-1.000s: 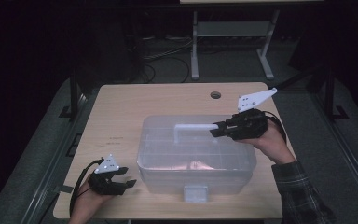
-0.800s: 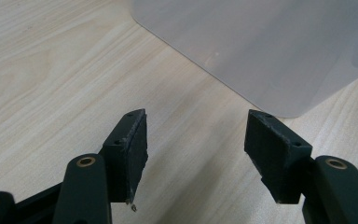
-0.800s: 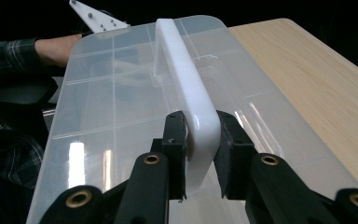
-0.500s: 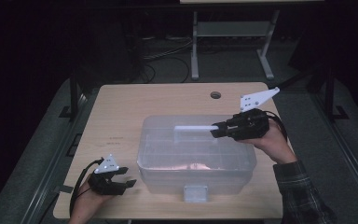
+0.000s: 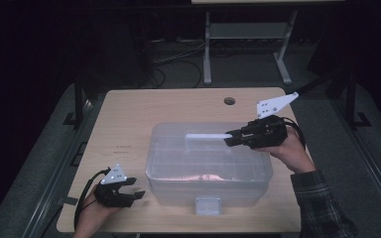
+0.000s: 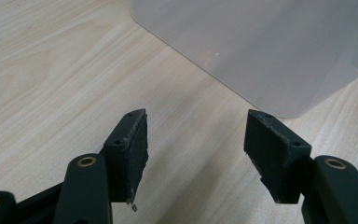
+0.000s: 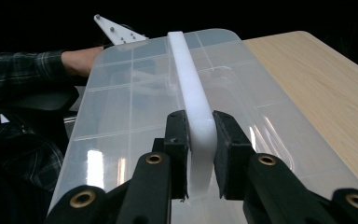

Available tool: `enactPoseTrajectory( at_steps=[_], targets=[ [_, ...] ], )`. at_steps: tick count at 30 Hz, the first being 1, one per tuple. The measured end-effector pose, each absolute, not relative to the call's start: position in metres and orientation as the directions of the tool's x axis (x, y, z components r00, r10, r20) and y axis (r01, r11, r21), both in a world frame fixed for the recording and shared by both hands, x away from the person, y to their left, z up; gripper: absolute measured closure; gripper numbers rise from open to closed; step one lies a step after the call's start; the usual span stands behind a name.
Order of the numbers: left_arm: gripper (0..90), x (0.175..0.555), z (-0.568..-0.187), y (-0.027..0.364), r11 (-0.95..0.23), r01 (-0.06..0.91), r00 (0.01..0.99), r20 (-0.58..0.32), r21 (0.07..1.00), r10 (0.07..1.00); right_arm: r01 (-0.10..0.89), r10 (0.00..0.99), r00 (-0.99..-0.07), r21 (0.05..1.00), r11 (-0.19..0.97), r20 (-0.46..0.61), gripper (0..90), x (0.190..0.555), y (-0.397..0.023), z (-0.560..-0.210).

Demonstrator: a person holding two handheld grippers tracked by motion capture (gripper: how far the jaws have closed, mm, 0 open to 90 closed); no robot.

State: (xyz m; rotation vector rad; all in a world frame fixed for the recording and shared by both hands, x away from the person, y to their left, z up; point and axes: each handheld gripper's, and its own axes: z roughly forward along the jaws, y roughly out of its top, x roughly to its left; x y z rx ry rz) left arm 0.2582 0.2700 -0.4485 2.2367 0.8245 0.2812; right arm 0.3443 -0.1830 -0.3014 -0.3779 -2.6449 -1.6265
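The box's (image 5: 208, 171) contents cannot be made out through its cloudy plastic. In the left gripper view the box (image 6: 270, 51) runs off the top and right edges. The right gripper's (image 7: 200, 154) pads cover the sides of the handle (image 7: 189, 79) where they clamp it.

No legible text, label, brand, number or sign anywhere on the clear plastic box (image 5: 208, 163), its white handle (image 7: 191, 88), or either gripper. One short dark mark on the wooden table (image 5: 124, 147), left of the box in the high view: possibly a line of small print, but too small and blurred to read. Bare wood grain and frosted plastic in the left gripper view, without lettering. Moulded grid lines alone on the box lid in the right gripper view, without embossed wording.
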Motion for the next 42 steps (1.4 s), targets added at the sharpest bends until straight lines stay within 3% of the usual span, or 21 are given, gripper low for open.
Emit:
enactPoseTrajectory(
  at_steps=[24,32,42],
  targets=[
    [39.2,0.256,-0.441,0.273,-0.512,0.465,0.768,-0.041,0.722,0.639,0.217,0.197,-0.970,0.872,0.439,0.142,77.9,0.357,-0.182,-0.284],
    [44.4,0.245,-0.427,0.276,-0.469,0.425,0.768,-0.034,0.774,0.639,0.241,0.202,-0.965,0.873,0.425,0.168,77.9,0.362,-0.183,-0.281],
    [58.4,0.229,-0.402,0.274,-0.421,0.345,0.807,-0.036,0.839,0.590,0.248,0.207,-0.963,0.869,0.428,0.173,78.0,0.365,-0.182,-0.277]
  ],
)
